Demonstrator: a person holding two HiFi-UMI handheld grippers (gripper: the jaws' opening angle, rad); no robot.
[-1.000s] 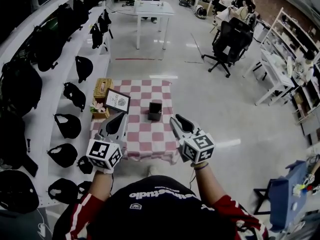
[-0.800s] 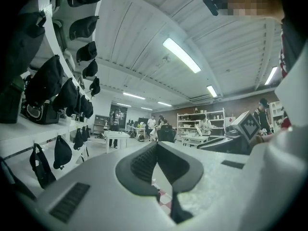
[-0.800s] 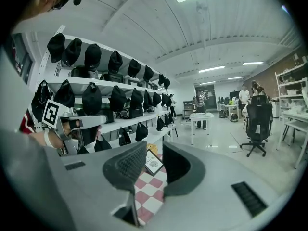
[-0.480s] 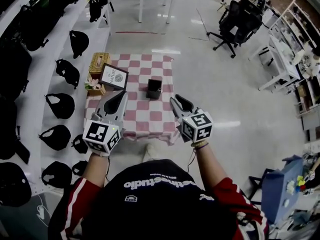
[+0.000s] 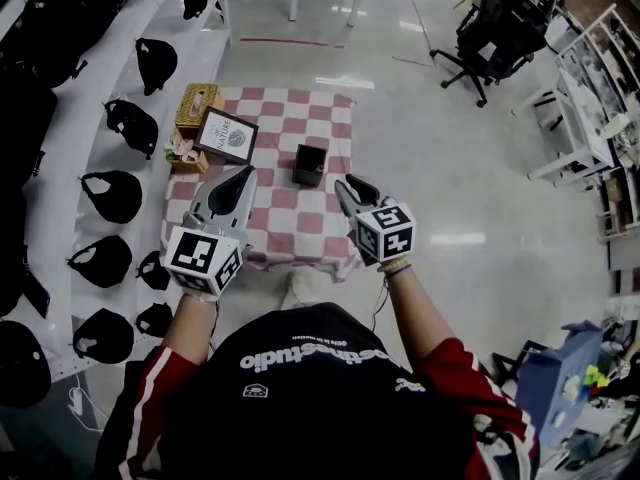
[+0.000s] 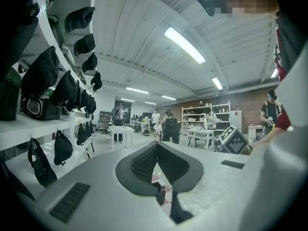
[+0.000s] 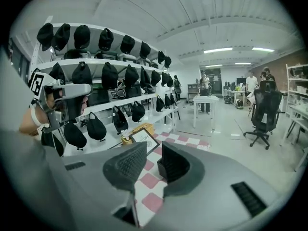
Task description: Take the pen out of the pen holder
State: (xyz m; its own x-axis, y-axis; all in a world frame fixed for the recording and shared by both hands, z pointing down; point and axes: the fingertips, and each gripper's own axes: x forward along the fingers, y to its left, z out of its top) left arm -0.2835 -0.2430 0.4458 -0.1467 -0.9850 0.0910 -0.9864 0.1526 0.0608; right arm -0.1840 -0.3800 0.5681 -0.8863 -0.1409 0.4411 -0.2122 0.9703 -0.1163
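Red-and-white checked tablecloth (image 5: 300,223) sits amid glossy grey floor (image 5: 430,198); the black pen holder (image 5: 309,165) stands mid-cloth, pen itself not discernible. Left gripper (image 5: 243,176) pinched together, empty; right gripper (image 5: 352,184) slightly parted, empty.

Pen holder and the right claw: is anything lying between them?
No. In the head view only bare checkered cloth separates the pen holder from the right claw.

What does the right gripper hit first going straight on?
Probably the black pen holder on the checkered cloth: the right gripper, jaws apart, points at it with only cloth between. Height is unclear; it could pass over the rim.
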